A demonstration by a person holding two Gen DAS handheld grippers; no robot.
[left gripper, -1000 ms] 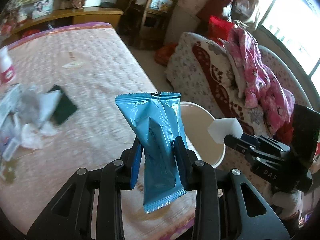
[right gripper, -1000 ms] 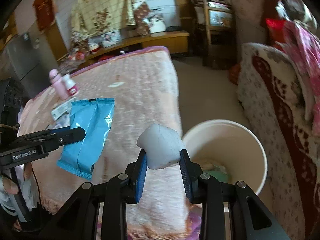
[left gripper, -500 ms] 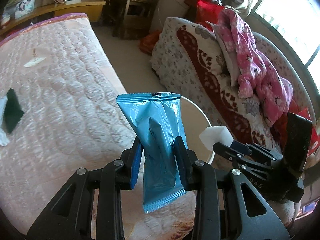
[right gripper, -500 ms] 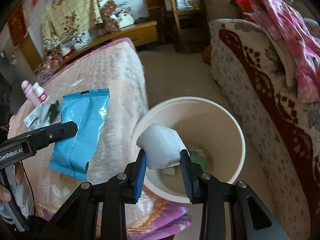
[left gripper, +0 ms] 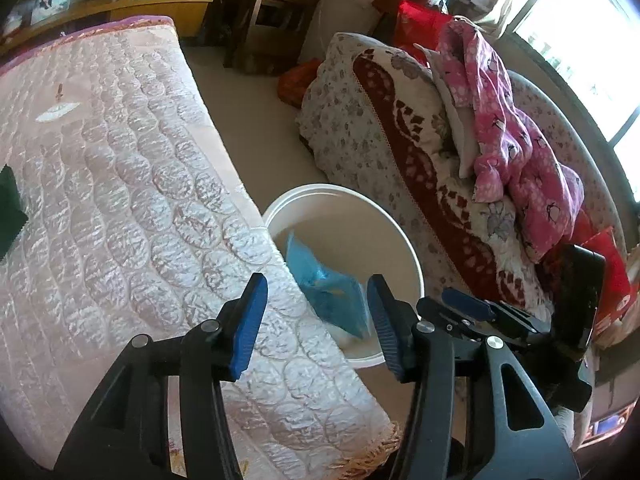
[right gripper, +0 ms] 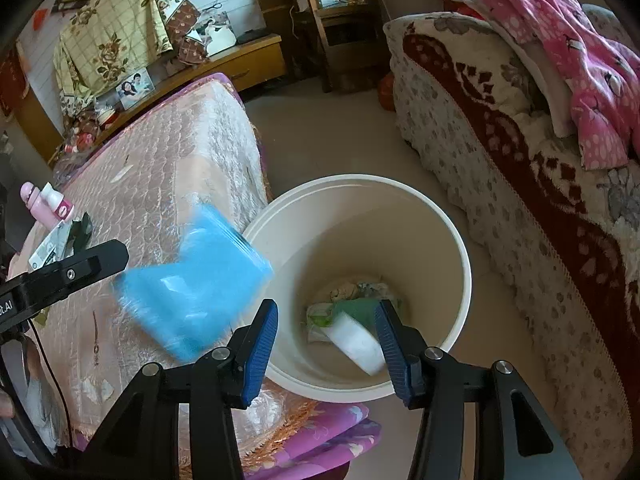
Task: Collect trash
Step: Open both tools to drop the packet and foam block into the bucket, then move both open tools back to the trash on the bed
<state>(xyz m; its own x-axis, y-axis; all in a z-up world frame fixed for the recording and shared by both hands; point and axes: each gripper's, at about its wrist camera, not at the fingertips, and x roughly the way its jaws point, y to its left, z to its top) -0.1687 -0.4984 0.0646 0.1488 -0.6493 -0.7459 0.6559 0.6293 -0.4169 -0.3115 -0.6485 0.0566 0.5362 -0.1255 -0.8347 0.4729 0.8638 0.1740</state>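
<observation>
We see left gripper [left gripper: 316, 322] spread wide, empty; blue wrapper [left gripper: 330, 288] blurred, loose between its fingers, over bucket [left gripper: 414, 264] rim at frame centre. Right gripper [right gripper: 326, 344] also spread, empty; white block [right gripper: 354, 344] loose just ahead, low in bucket [right gripper: 460, 240], above green trash [right gripper: 356, 304]. Bed [left gripper: 120, 184] fills left.

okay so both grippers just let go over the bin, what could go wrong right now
The blue wrapper, blurred and loose, is crossing the white bin right at its rim beside the pink bed cover; it might catch the edge and slide to the floor. The white block looks safely inside. More scraps lie by the pink bottle, so the open left hand-held gripper could knock it when reaching.
</observation>
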